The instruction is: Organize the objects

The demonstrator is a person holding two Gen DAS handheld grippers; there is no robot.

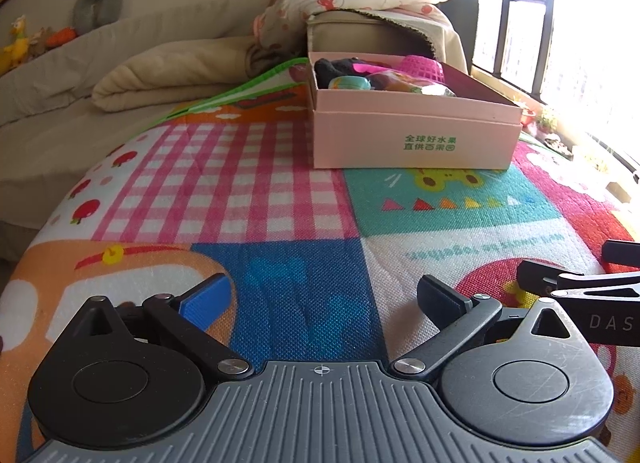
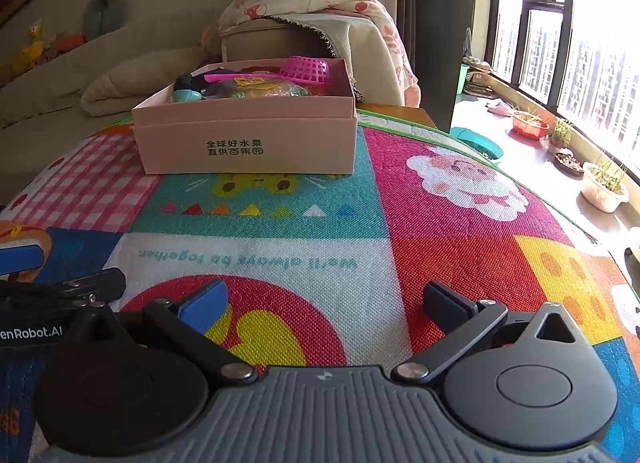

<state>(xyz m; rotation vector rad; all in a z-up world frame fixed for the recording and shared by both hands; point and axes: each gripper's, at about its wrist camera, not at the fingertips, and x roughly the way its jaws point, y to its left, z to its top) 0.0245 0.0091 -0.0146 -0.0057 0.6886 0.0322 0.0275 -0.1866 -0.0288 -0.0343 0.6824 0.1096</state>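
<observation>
A colourful patchwork play mat point(image 1: 256, 183) point(image 2: 460, 223) covers the carrying area, printed with pink gingham, teal, blue, red and cartoon panels. A pink cardboard box point(image 1: 416, 139) point(image 2: 248, 143) with printed characters on its front sits directly on the mat toward its far side, straddling the gingham and teal panels. Mixed small items fill the box, among them a pink plastic basket point(image 1: 424, 67) point(image 2: 308, 69).

Black linkage jaws, one blue pad point(image 1: 206, 299), ribbed grey base point(image 1: 320, 403), silver screws.
</observation>
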